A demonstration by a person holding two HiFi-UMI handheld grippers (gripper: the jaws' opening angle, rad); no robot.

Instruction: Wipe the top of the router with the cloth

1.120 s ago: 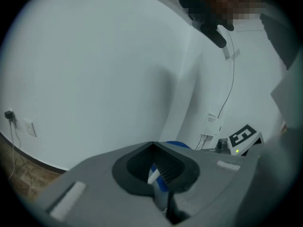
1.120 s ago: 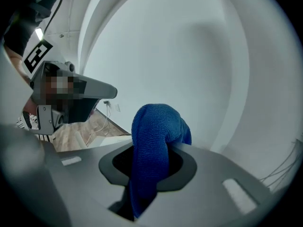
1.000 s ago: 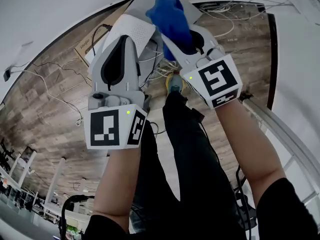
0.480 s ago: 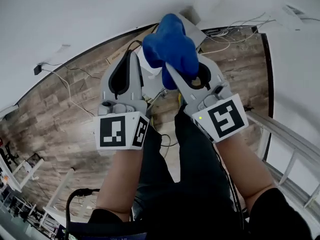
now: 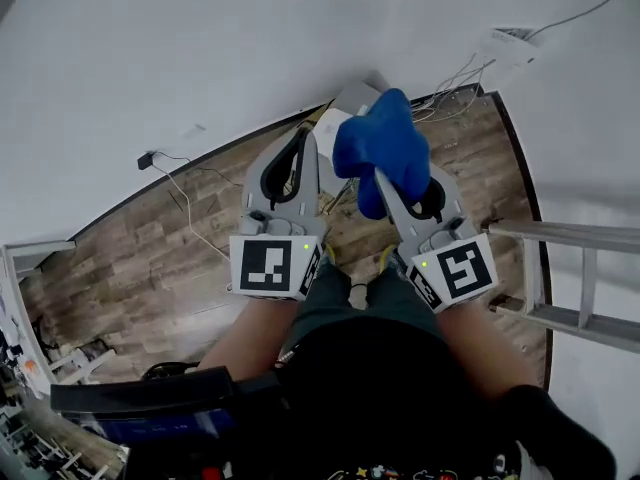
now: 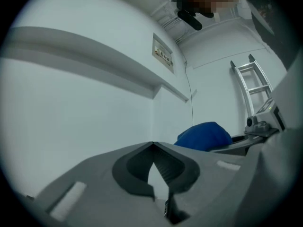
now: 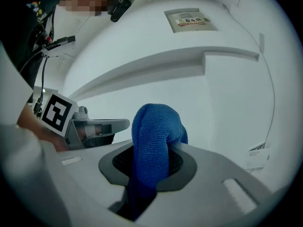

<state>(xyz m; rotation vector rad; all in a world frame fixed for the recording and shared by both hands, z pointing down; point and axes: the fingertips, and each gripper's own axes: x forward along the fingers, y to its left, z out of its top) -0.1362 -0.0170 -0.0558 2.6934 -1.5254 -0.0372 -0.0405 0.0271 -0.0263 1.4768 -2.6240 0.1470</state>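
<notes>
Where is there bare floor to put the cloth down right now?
Barest: the wood floor left of the left hand-held gripper, up to the wall; one thin cable crosses it. Crowded: cable tangle beyond the cloth, ladder at right.

Bare workroom: white walls [image 5: 200, 58], plank floor [image 5: 150, 253], ladder [image 5: 575, 235]

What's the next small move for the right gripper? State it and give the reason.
Probably lower the right gripper and tip it downward. Its fingers are shut on the blue cloth, which is up in the air touching nothing. Both gripper views face the white wall, with no router in them. The left gripper is shut and empty.
</notes>
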